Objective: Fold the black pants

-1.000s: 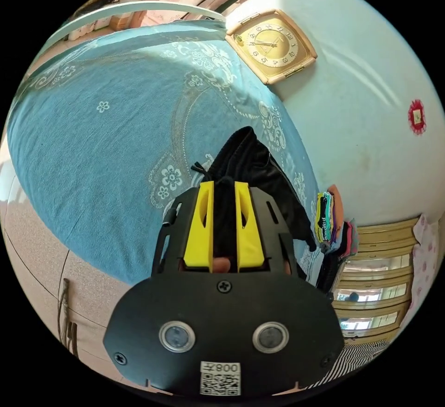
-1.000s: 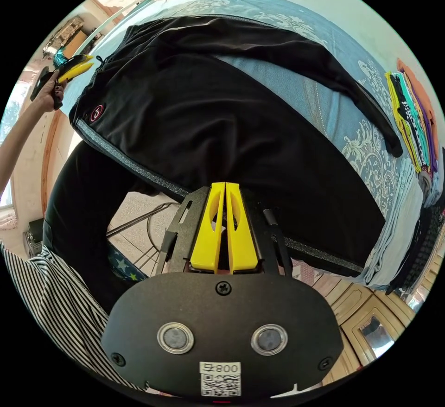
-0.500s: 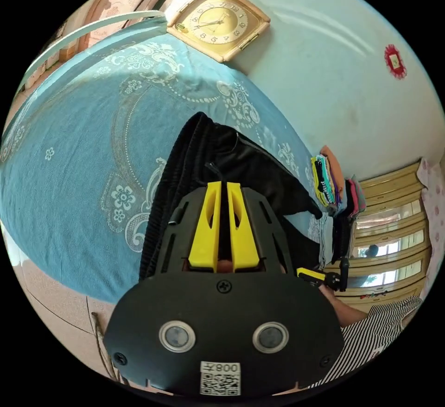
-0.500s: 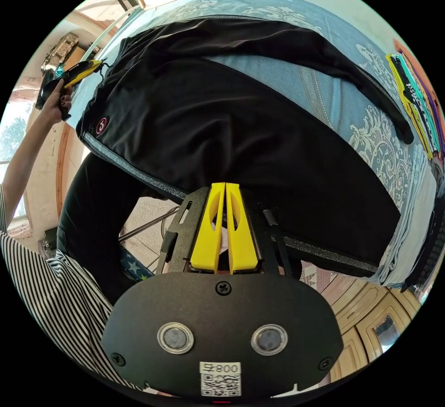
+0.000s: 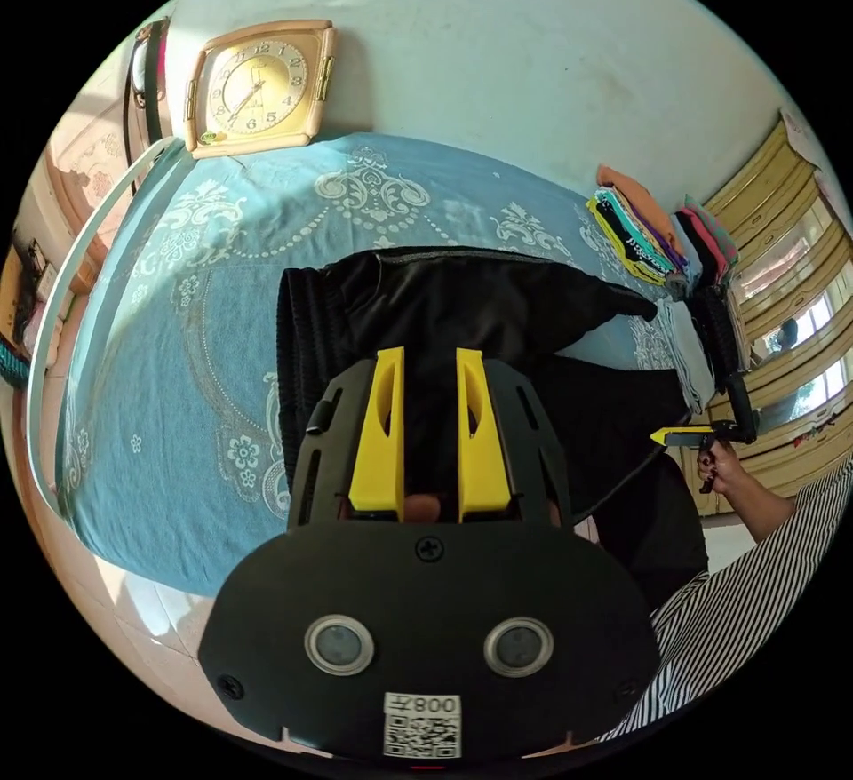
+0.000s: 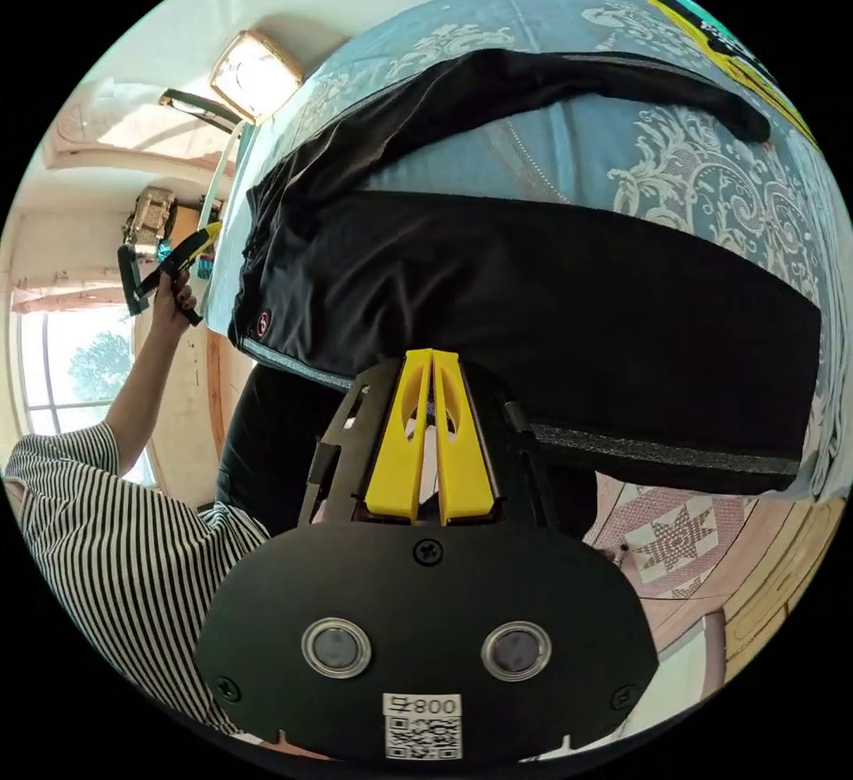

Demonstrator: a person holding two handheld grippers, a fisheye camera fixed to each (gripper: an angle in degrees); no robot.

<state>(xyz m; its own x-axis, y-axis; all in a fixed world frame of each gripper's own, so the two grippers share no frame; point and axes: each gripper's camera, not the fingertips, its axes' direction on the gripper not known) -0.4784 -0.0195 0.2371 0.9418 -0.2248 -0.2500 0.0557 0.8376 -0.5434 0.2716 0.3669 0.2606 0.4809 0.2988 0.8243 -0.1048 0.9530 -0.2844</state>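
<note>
1. Left gripper view: your left gripper [image 5: 426, 371] stands with jaws parted around black pants [image 5: 480, 300] fabric; whether they press it, I cannot tell.
2. Your right gripper [image 6: 432, 362] pinches the pants' hem at the blue bedspread [image 6: 586, 131] edge.

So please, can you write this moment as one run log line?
left gripper: open above waist | right gripper: shut on black pants seam | pants: spread on blue bedspread
</note>
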